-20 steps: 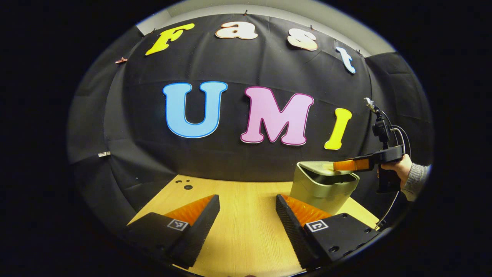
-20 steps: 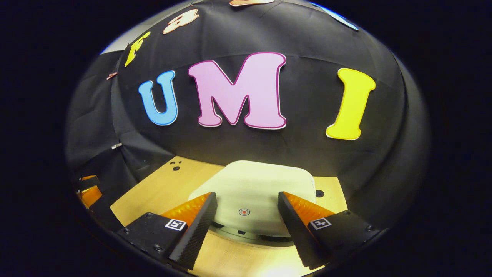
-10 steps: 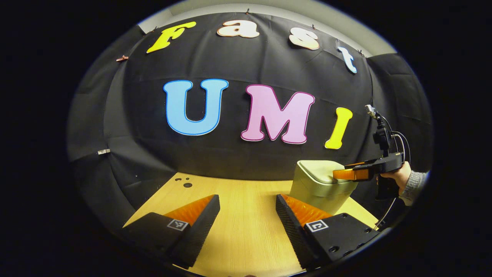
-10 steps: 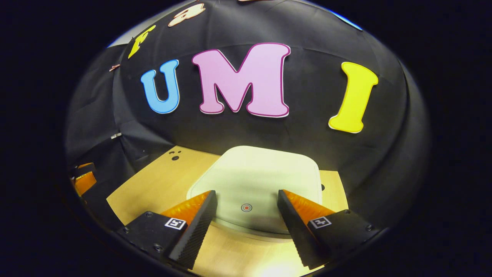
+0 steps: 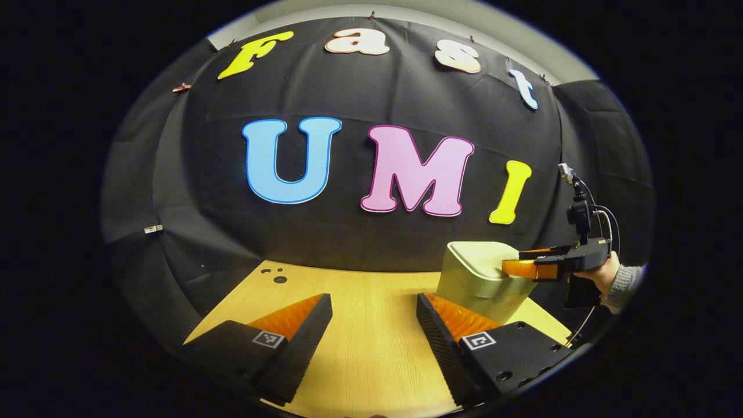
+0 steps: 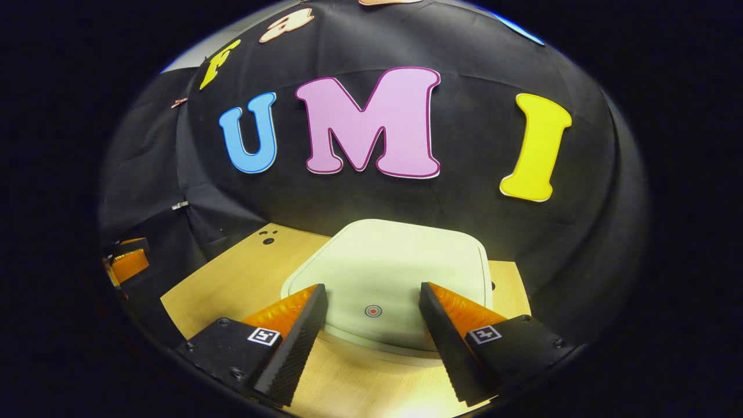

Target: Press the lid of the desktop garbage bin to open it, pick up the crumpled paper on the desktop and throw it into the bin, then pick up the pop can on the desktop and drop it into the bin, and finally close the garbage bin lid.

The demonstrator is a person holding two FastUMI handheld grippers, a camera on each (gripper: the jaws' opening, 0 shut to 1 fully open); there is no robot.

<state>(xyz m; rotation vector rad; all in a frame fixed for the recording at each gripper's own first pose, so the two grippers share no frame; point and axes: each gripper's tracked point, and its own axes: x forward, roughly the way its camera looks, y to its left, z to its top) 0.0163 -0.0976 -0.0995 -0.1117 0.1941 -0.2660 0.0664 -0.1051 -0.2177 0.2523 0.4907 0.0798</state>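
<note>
One garbage bin [image 5: 479, 273], one lid [image 6: 389, 273], two hand-held grippers, one wooden desktop [image 5: 371, 325].

In the left gripper view the bin [image 5: 482, 278] sits on the table [image 5: 371, 325] at lower right, backed by the cloth wall. In the right gripper view its lid [image 6: 395, 278] sits bottom centre, table holes [image 6: 267, 237] to its left.
</note>
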